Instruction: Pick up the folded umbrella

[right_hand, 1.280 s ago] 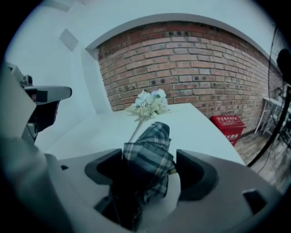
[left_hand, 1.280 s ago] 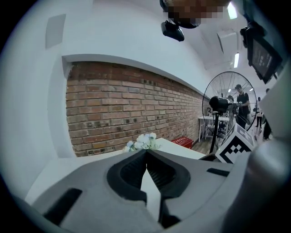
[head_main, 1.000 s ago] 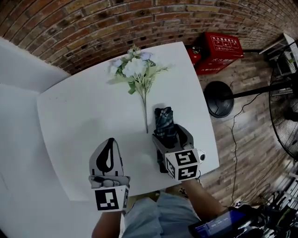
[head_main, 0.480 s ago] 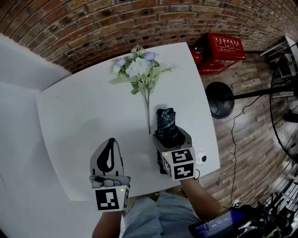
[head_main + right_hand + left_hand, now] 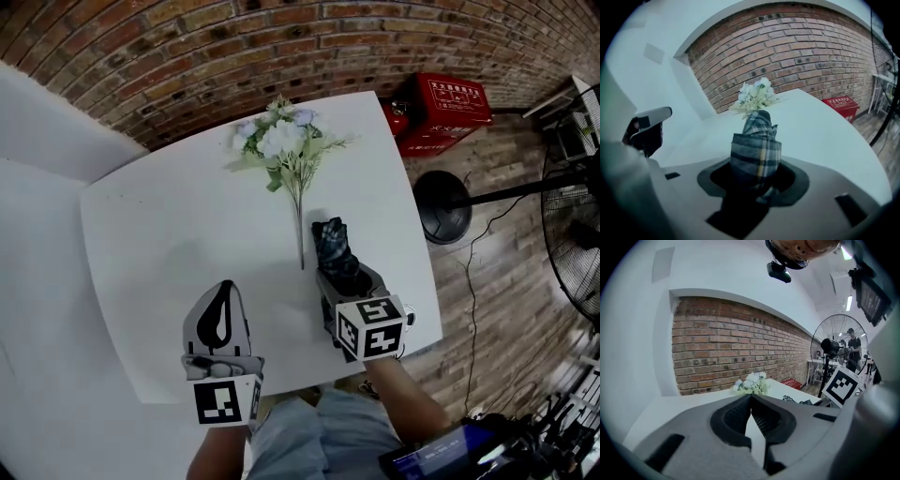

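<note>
The right gripper (image 5: pixel 349 274) is closing its jaws around the plaid folded umbrella (image 5: pixel 330 242), which is lying on the white table (image 5: pixel 169 234) just right of the flowers' (image 5: pixel 281 141) stem. The left gripper (image 5: pixel 223 286) is hovering near the table's front edge, jaws pressed together on nothing.

Flowers (image 5: pixel 281 141) on white tbl (image 5: pixel 159 234); red box (image 5: pixel 452 105) & fan (image 5: pixel 447 203) on floor.
</note>
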`<action>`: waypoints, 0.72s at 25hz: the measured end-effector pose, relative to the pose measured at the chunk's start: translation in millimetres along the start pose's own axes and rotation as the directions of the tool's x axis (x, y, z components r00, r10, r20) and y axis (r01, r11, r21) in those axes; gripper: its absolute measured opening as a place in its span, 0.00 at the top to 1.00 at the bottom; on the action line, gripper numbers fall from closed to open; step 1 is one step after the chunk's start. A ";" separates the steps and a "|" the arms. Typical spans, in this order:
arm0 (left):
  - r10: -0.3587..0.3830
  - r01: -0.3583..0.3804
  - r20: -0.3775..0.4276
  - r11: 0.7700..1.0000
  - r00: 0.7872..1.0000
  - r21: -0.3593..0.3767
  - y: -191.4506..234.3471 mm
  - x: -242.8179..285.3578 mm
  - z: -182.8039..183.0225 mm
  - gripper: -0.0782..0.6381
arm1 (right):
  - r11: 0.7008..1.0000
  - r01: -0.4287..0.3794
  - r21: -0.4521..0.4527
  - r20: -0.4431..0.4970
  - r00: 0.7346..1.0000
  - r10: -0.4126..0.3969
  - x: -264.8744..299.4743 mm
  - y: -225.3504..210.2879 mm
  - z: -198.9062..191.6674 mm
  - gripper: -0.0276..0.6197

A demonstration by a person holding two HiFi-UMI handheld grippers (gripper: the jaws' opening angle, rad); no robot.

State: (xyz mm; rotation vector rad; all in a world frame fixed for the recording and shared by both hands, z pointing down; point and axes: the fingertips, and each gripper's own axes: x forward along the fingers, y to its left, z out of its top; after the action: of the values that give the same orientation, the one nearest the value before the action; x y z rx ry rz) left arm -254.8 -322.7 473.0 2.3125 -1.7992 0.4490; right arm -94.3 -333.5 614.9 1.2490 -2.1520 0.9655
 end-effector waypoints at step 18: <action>0.005 -0.006 0.055 1.000 0.998 0.018 -12.9 -22.6 22.0 0.88 | 0.998 0.008 -0.058 0.165 0.986 0.002 -41.7 8.1 33.9 0.66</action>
State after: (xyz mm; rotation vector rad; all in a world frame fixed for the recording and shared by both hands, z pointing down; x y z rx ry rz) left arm -244.6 -305.9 445.2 2.3545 -1.8345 0.4083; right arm -83.1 -333.9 561.7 1.3448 -2.2857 0.8172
